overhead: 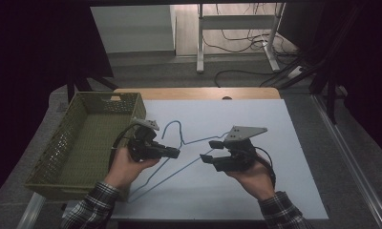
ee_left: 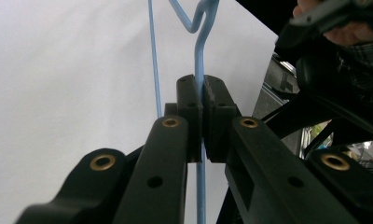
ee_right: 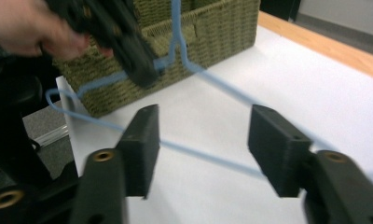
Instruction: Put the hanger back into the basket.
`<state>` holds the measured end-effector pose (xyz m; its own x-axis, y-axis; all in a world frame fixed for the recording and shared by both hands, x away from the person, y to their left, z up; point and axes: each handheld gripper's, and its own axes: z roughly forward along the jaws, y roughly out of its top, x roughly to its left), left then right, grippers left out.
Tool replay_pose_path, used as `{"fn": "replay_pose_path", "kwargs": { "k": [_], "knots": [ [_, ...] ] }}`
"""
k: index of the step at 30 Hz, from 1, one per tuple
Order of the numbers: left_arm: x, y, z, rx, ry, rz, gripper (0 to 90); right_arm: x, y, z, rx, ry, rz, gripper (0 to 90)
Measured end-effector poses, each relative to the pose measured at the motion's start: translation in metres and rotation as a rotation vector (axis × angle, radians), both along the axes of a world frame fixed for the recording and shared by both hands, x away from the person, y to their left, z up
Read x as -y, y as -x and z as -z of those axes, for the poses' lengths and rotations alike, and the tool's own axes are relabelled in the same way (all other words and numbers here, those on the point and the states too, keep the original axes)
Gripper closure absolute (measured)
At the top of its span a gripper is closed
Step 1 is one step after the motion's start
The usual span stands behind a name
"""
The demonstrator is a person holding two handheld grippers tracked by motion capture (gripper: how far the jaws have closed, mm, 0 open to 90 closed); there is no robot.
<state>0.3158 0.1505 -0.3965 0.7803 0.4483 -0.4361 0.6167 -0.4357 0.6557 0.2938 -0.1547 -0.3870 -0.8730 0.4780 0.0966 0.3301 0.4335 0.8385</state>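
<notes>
Left gripper [overhead: 175, 153] clamps the blue hanger [overhead: 179, 167] near the counter's left edge, beside the basket [overhead: 60, 148].
High view: lift level toward the basket. Left gripper view: fingers [ee_left: 190, 100] pinched on the wire; hook cut off. Right gripper view: fingers [ee_right: 145, 140] parted, wire loose between them, blurred.

The hanger [overhead: 179, 157] is formed from thin wire with a smooth, light-blue coating. The basket [overhead: 60, 148] is woven in an olive-green, coarse, matt weave resembling wicker or plastic rattan. The table [overhead: 256, 119] is covered by a smooth, matt white sheet; a varnished wooden edge [overhead: 198, 93] is exposed at the far side. The left gripper [overhead: 172, 152] and right gripper [overhead: 213, 151] are moulded in matt black plastic, fitted with brass-coloured metal bushings [ee_left: 170, 122]. A checked cloth sleeve [overhead: 91, 207] is worn.
</notes>
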Motion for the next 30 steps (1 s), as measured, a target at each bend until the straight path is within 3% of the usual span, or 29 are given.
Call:
{"fn": "replay_pose_path", "kwargs": {
  "k": [6,10,19,24,30],
  "knots": [
    [-0.02,-0.001,-0.023,0.026,0.01,-0.049,87.3,0.018,0.004,0.009,-0.013,0.025,0.036,20.8],
    [-0.038,-0.001,-0.039,0.049,0.014,-0.085,87.3,0.029,0.007,0.013,-0.025,0.022,0.057,17.7],
    [-0.088,0.0,-0.067,0.103,-0.024,-0.18,87.3,0.048,0.012,0.025,-0.075,0.006,0.089,14.7],
    [-0.119,0.0,-0.074,0.124,-0.047,-0.231,87.3,0.055,0.015,0.033,-0.098,0.01,0.098,10.9],
    [-0.16,-0.002,-0.069,0.139,-0.052,-0.292,87.3,0.062,0.02,0.04,-0.11,0.011,0.107,8.7]
  ]
}}
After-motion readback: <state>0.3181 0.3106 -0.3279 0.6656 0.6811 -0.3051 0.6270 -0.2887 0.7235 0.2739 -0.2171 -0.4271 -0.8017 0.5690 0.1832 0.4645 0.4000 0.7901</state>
